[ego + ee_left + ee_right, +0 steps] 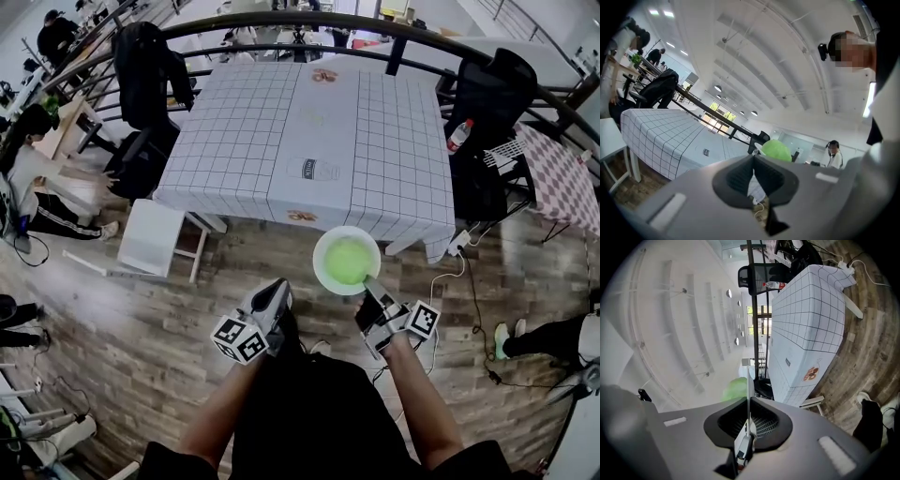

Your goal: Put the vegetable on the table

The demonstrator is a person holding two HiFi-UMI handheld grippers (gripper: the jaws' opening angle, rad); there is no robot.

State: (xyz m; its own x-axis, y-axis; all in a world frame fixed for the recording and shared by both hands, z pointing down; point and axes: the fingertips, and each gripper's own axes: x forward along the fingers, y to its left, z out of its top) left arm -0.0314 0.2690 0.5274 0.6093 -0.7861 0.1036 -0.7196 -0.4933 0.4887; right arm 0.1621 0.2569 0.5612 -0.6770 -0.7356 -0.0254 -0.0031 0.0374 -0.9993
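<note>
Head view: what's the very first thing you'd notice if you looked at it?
The bright green vegetable jumps out, sitting on a round white plate in the middle of the picture, above the wooden floor. The right gripper pinches the plate's near rim, and the left gripper beside it is shut and empty. Just ahead stands a big grid-patterned table.

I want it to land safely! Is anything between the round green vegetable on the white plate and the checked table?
Nothing visible. The round green vegetable sits on a white plate gripped by the right gripper; only wooden floor lies before the checked-cloth table.
</note>
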